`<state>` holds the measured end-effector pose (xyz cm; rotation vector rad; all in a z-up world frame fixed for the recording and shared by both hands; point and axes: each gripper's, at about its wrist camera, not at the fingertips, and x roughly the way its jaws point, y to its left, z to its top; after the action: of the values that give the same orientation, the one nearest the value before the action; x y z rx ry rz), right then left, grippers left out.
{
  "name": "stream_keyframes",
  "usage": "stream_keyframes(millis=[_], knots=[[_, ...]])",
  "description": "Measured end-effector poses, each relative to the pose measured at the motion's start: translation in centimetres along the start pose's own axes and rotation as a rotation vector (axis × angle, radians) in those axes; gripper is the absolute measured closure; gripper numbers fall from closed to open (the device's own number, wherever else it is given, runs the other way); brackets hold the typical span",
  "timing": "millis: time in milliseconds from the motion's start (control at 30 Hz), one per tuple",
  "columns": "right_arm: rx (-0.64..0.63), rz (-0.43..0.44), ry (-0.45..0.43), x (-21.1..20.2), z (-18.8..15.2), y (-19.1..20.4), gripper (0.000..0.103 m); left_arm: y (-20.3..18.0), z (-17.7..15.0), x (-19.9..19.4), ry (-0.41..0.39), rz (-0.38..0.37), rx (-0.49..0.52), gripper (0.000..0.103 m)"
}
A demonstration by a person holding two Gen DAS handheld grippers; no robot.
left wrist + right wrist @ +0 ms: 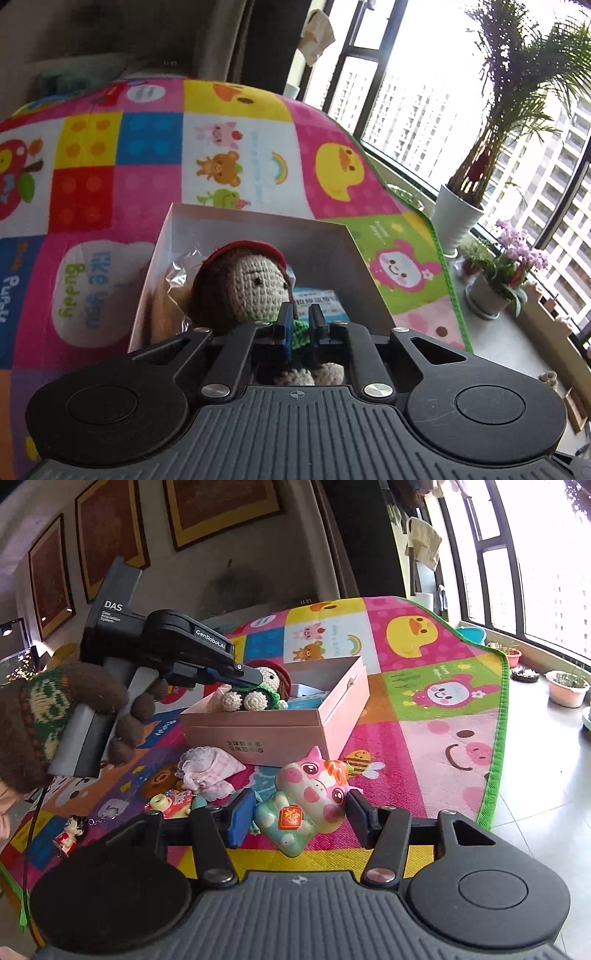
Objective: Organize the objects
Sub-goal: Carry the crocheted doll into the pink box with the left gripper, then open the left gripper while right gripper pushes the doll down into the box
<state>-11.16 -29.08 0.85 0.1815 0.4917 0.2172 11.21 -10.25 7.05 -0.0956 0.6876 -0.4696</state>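
On the left, the left gripper (300,325) has its fingers clamped on the green body of a crocheted doll (243,284), whose brown-haired head with a red cap rises just ahead of the fingertips. In the right wrist view this same gripper (255,677) holds the doll (258,690) over the open pink box (280,723), the doll's cream feet hanging at the near wall. Inside the box, past the fingers, lie a clear plastic bag (177,273) to the left and a blue-and-white packet (325,302) to the right. The box stands on a colourful cartoon play mat (424,709) on the floor.

Further right, the right gripper (301,818) has its fingers apart, holding nothing. Between them on the mat lies a pink spotted pig toy (317,786) with a pale green cushion toy (286,821) touching it. Left of the fingers are a lace pouch (207,771), a small camera-like toy (170,803) and a little figurine (70,834). Potted plants (567,686) stand well to the right by the window.
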Motion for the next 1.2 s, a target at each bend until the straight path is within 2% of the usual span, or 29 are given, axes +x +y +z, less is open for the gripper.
stream_keyframes(millis=[67,167,233,333,400,467,533,667,800,967,1067,1133,1200], knots=[[0.011,-0.008,0.010,0.2,0.0,-0.3,0.049,-0.3,0.1,0.9,-0.003,0.056,0.056,0.089],[0.019,-0.011,0.017,0.3,0.0,-0.5,0.049,-0.4,0.0,1.0,-0.015,0.038,0.078,0.089],[0.018,-0.011,0.018,0.3,-0.1,-0.5,0.049,-0.4,0.2,-0.3,-0.033,-0.008,0.048,0.086],[0.016,-0.015,0.023,0.3,-0.2,-0.6,0.049,-0.4,0.5,-3.5,-0.057,-0.050,-0.037,0.085],[0.023,-0.017,0.034,0.7,-0.3,-0.8,0.049,0.3,0.3,-4.5,-0.003,-0.051,-0.146,0.085],[0.033,-0.011,0.041,0.9,-0.4,-0.9,0.049,1.4,-0.1,-4.6,0.067,-0.094,-0.252,0.085],[0.039,0.001,0.043,1.1,-0.5,-0.8,0.049,2.2,-0.8,-3.9,0.116,-0.104,-0.317,0.085],[0.026,0.016,0.040,1.2,-0.7,-0.3,0.049,1.9,-0.4,-2.0,0.091,-0.095,-0.248,0.088],[0.029,0.019,0.037,1.2,-0.8,-0.4,0.049,1.5,0.0,1.3,0.114,-0.099,-0.177,0.094],[0.048,0.024,0.039,1.4,-0.7,-0.7,0.049,0.9,0.4,2.5,0.068,-0.048,-0.075,0.097],[0.047,0.025,0.041,1.5,-0.7,-0.7,0.049,0.5,0.7,3.3,0.069,-0.007,-0.016,0.097],[0.044,0.022,0.043,1.6,-0.8,-0.7,0.049,0.4,0.8,3.7,0.098,-0.016,-0.007,0.097],[0.043,0.021,0.047,1.6,-0.7,-0.7,0.049,0.6,1.0,2.9,0.089,-0.046,-0.036,0.097]])
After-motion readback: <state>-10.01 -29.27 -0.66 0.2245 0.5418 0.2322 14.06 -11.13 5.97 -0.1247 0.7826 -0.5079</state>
